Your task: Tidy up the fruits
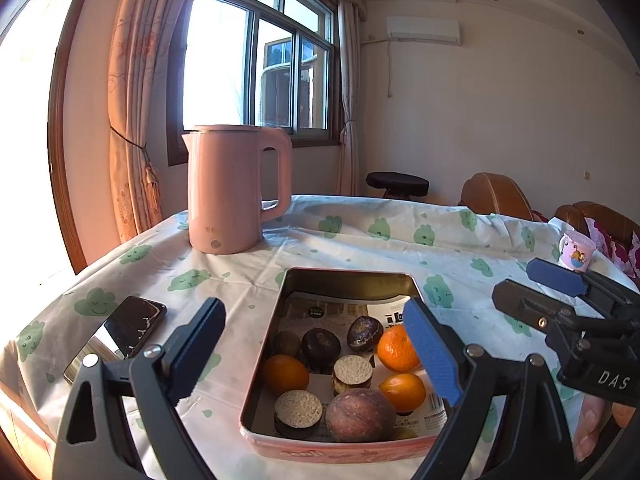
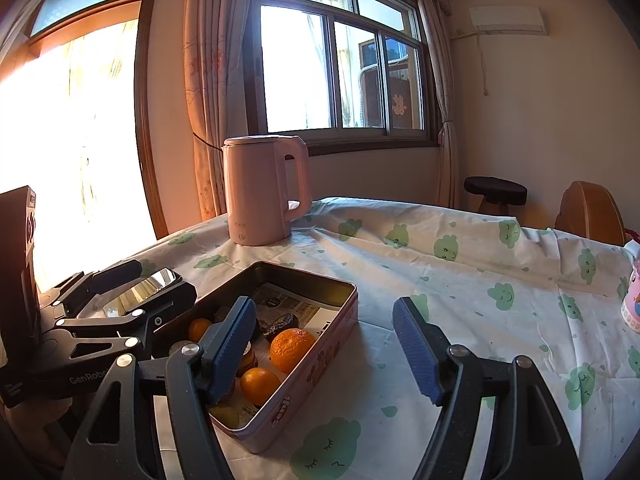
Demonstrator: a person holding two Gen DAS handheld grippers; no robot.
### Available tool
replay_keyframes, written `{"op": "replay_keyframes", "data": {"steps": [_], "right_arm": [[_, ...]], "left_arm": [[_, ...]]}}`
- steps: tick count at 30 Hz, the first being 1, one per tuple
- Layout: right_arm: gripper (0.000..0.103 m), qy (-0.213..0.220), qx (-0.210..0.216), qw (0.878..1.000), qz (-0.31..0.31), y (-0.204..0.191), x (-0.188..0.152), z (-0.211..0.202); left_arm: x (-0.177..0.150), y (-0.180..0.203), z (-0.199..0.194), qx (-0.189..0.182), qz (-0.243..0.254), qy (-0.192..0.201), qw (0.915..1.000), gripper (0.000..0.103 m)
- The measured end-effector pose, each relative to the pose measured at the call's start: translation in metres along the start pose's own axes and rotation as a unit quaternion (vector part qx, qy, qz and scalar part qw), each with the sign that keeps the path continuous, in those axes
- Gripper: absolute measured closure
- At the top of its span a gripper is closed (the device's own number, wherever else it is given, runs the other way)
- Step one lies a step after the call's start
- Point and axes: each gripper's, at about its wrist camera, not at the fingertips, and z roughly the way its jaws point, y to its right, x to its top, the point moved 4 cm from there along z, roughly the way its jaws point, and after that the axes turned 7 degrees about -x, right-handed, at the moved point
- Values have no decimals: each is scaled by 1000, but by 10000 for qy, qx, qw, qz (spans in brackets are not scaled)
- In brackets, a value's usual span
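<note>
A: A sunlit room with a big sliding window and tied-back curtains is seen; a table spread with a white cloth printed with green clouds fills the foreground. What is carried on it?

B: Largest first: a tall pink electric kettle is stood at the far side. Nearer, a shallow rectangular pink tin box, lined with printed paper, is laid. A black phone is placed just left of the tin, and a small pink cartoon cup is set well apart at the right edge.

A: And inside the tin?

B: All the fruit is held there: a large brownish-purple round fruit at the near wall, three oranges, smaller dark passion-fruit-like ones behind, and two dark halves with pale cut faces. The far half of the tin is left bare.

A: How should the fruit be expected to handle?

B: The oranges are judged light, firm and slightly yielding, best taken across the middle. The glossy dark ones may slip, so a centred pinch is advised. The cut halves are judged fragile at the face and should be gripped by the rind.

A: And the tools?

B: The left hand-held gripper is held spread wide over the tin, with nothing grasped. The right hand-held gripper is parted over the tin's right wall and bare cloth, likewise unladen.
</note>
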Motion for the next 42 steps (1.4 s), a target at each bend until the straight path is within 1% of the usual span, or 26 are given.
{"op": "replay_keyframes", "data": {"steps": [4, 5, 7, 8, 16, 19, 25, 28, 42], "right_arm": [[30, 4, -21, 10000, 19, 2, -1, -1], [30, 9, -26, 10000, 22, 2, -2, -2], [30, 16, -38, 10000, 27, 3, -2, -2], [30, 21, -45, 10000, 31, 3, -2, -2], [29, 62, -125, 9999, 50, 8, -3, -5], [29, 104, -177, 9998, 47, 11, -2, -7], [28, 174, -218, 9996, 52, 14, -1, -12], [26, 188, -237, 9995, 54, 15, -1, -12], [26, 170, -288, 9994, 54, 20, -5, -13]], "left_arm": [[0, 1, 0, -25, 3, 0, 10000, 10], [-1, 2, 0, -15, 12, -3, 10000, 8], [-1, 2, -2, 17, 11, 49, 10000, 1], [0, 2, -3, 23, 3, 80, 10000, 1], [5, 5, -8, -20, 16, 175, 9998, 0], [5, 9, -9, -112, 35, 168, 9998, 0], [6, 14, -8, -123, 71, 147, 9998, 0], [6, 14, -6, -135, 28, 100, 9999, 0], [0, 15, 2, -211, -6, -59, 9998, 0]]}}
